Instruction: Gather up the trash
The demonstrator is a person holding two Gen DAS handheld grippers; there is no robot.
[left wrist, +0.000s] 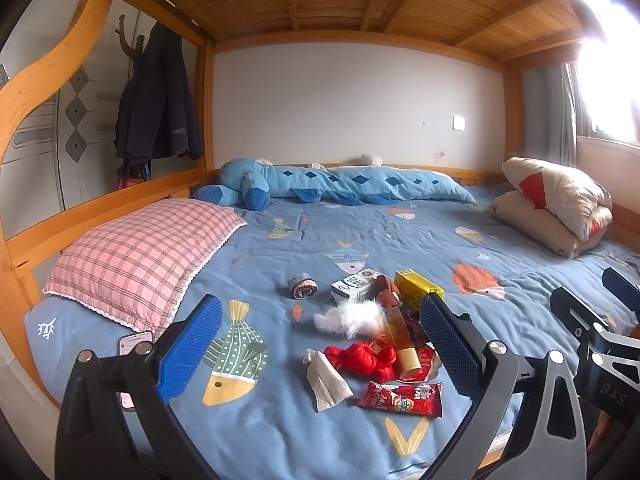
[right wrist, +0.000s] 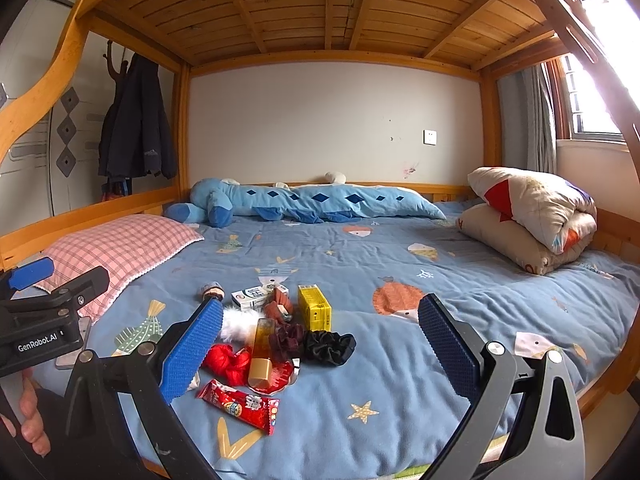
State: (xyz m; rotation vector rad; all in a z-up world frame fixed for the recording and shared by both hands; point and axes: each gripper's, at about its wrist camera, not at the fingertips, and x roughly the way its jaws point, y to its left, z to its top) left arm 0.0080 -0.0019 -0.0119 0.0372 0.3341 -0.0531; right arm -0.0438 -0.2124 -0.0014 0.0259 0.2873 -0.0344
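Wooden bunk slats roof a blue fish-print bedspread [right wrist: 400, 360], and near its front edge I see a litter heap. My left gripper [left wrist: 320, 344] and right gripper [right wrist: 320, 344] both hover spread wide, holding nothing. The red snack wrapper [right wrist: 239, 404] lies nearest, just ahead of the right gripper. Behind it are an amber bottle [right wrist: 262, 354], yellow box [right wrist: 314, 307] and milk carton [left wrist: 354, 285]. My right finger hides the black scrunchie [right wrist: 329, 346] in the left view; foil under the bottle is hard to make out.
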